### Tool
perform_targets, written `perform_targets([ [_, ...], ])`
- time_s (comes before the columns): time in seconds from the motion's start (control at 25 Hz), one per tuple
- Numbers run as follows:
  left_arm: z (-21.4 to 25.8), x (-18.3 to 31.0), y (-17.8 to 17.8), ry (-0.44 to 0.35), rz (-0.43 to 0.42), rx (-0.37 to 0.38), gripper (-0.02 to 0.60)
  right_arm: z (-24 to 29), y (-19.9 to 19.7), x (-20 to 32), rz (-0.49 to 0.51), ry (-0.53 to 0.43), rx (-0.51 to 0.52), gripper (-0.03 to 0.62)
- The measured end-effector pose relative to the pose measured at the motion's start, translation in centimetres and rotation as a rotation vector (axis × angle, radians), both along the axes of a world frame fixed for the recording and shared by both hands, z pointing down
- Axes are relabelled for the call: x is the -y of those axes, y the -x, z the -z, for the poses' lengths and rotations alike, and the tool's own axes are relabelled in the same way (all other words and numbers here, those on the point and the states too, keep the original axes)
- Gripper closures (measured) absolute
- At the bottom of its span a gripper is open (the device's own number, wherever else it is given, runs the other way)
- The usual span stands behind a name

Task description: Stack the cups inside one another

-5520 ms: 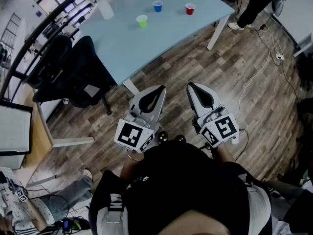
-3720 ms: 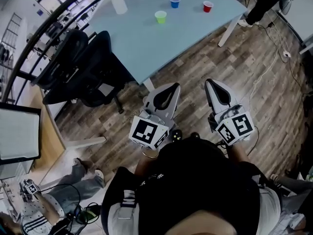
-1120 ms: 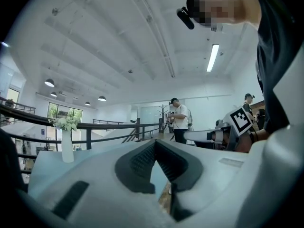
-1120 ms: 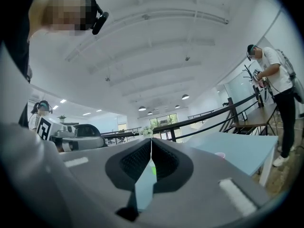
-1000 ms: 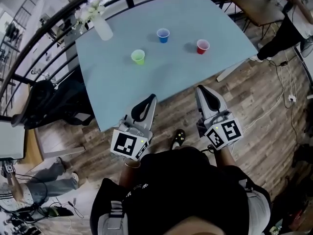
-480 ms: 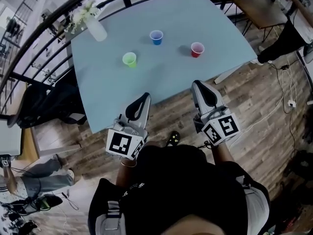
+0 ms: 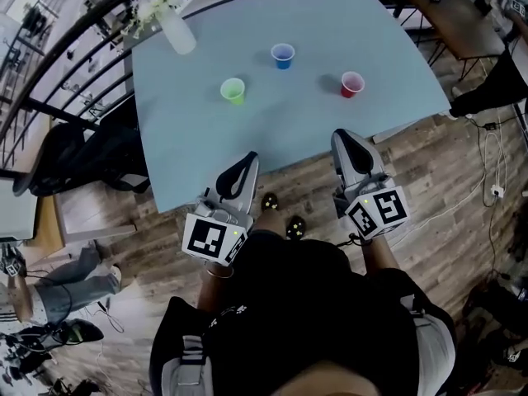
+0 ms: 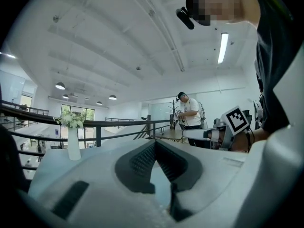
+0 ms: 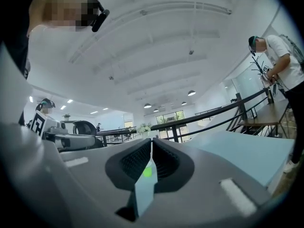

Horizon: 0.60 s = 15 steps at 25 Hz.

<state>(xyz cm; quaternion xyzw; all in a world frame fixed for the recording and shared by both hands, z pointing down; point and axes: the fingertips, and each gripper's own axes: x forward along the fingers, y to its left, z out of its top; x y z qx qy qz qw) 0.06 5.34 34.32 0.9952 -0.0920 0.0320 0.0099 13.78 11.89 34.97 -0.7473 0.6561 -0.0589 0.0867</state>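
1. Grey-and-white plastic forms the left hand-held gripper [image 7: 246, 160] [image 8: 154, 142]. Its jaw tips meet and it holds nothing. It sits just off the near edge of the tabletop [image 7: 206, 130] and points level towards it.
2. The right hand-held gripper [image 7: 345, 139] [image 9: 151, 140] is beside it, also with its jaws closed together and empty. It is over the wooden floor [image 7: 429, 188], just short of the same edge.
3. The pale blue tabletop carries three plastic cups, all upright and well apart from each other.
4. The green cup [image 7: 233, 90] [image 9: 147, 172] is on the left, the blue cup [image 7: 283, 55] is farther back in the middle, and the red cup [image 7: 352, 84] is on the right.
5. No cup sits inside another, and neither gripper touches one.
6. A pale vase [image 7: 175, 31] [image 8: 73, 144] of white flowers stands at the far left corner of the tabletop.
7. A black office chair [image 7: 82, 159] stands left of the tabletop, and a dark railing [image 7: 74, 23] runs behind it.
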Motion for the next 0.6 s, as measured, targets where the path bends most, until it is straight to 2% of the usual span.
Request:
perform_targets([
  [0.2, -0.9, 2.9, -0.5, 0.018, 0.031, -0.002, 0.591, -0.4, -1.1, 3.3, 0.020, 0.010, -0.026, 0.580],
  [0.6, 0.1, 9.5, -4.9, -0.010, 0.050, -0.036, 0.591, -0.4, -5.3, 10.5, 0.035, 0.020, -0.060, 0.580],
])
